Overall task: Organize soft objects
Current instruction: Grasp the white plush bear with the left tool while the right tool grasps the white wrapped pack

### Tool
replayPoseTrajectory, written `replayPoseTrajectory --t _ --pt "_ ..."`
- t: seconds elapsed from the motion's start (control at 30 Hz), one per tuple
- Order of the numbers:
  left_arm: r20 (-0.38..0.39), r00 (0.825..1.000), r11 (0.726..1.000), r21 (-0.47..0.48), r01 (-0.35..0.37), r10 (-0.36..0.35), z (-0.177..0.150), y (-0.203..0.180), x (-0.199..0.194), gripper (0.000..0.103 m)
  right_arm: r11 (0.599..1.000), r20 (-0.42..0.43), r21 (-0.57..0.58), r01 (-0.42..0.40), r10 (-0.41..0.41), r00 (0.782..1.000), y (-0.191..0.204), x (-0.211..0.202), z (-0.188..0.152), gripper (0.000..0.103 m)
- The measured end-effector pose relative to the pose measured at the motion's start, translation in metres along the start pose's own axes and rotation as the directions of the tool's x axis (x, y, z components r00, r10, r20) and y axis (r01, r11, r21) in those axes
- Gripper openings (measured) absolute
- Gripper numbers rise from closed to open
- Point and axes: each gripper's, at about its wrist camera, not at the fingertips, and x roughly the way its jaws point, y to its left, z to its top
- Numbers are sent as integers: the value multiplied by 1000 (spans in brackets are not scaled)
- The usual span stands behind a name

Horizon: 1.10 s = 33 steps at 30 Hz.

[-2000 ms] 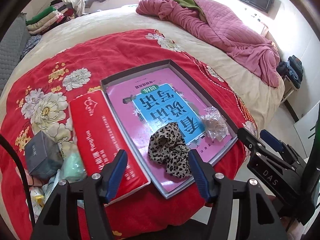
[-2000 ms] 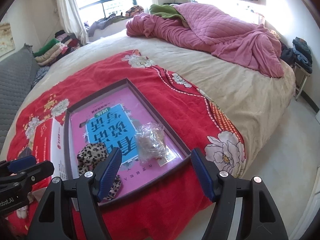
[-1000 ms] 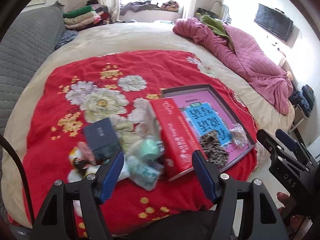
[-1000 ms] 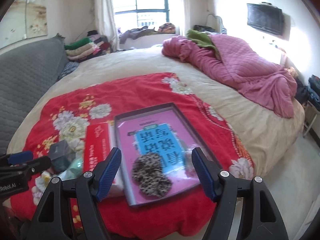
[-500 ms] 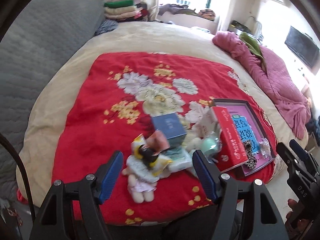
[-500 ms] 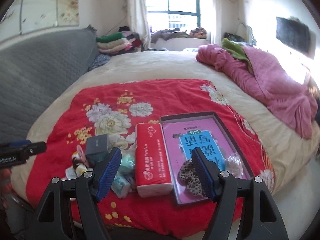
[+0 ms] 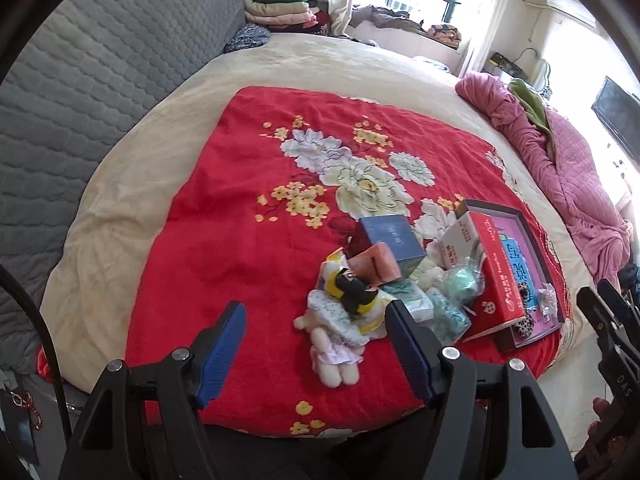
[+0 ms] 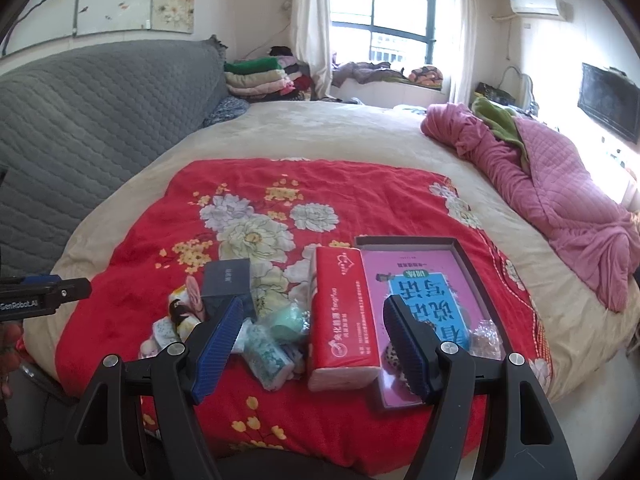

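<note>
**Both grippers spread wide above a red floral blanket**

The left gripper (image 7: 316, 340) hangs with its jaws wide apart and nothing between them. Just ahead of its right finger lies a plush doll (image 7: 340, 320), legs toward the gripper, on the red floral blanket (image 7: 224, 220). Beyond the doll, further ahead and to the right, sits a loose pile: a pink pouch (image 7: 378, 264), a dark blue box (image 7: 394, 242), pale green packets (image 7: 444, 312) and a round mint-green item (image 7: 460, 280).

The right gripper (image 8: 312, 344) is likewise spread and empty. Straight ahead between its fingers lies the red tissue pack (image 8: 344, 312), lengthwise away from the gripper. Right of the pack, touching it, is a shallow dark tray (image 8: 476, 272) with a pink and blue book in its bottom. At the tray's near end, just behind the right finger, rest a leopard-print scrunchie (image 8: 394, 358) and a clear crinkled bag (image 8: 486, 334). The pile lies ahead of the left finger. Far ahead to the right, a pink quilt (image 8: 552, 196) is bunched on the bed.
</note>
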Motion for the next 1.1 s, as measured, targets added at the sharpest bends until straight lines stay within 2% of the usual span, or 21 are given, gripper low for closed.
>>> replayPoseTrajectory --t 0.33,0.7,0.83,0.93,1.0,1.03,1.1 --pt "-96 995 999 -42 3 -7 -24 27 38 71 998 -34 -47 -41 40 999 20 16 -12 74" --pt "-213 974 996 -51 74 -84 -56 25 92 71 991 -89 -105 -80 70 994 39 48 -36 74" --pt "-244 963 993 -65 98 -112 -60 21 111 71 980 -108 -182 -84 65 992 48 64 -48 74" --pt "-275 954 992 -69 101 -116 -63 17 127 70 957 -124 -278 -76 43 991 61 79 -56 74" --pt "-291 949 992 -73 105 -122 -65 14 135 70 940 -157 -326 -101 52 986 69 93 -61 74" --pt "-294 947 991 -70 109 -125 -65 13 137 69 936 -183 -331 -122 63 981 72 102 -63 74" --pt "-289 949 991 -70 110 -125 -65 12 140 69 924 -194 -367 -111 41 980 77 113 -66 74"
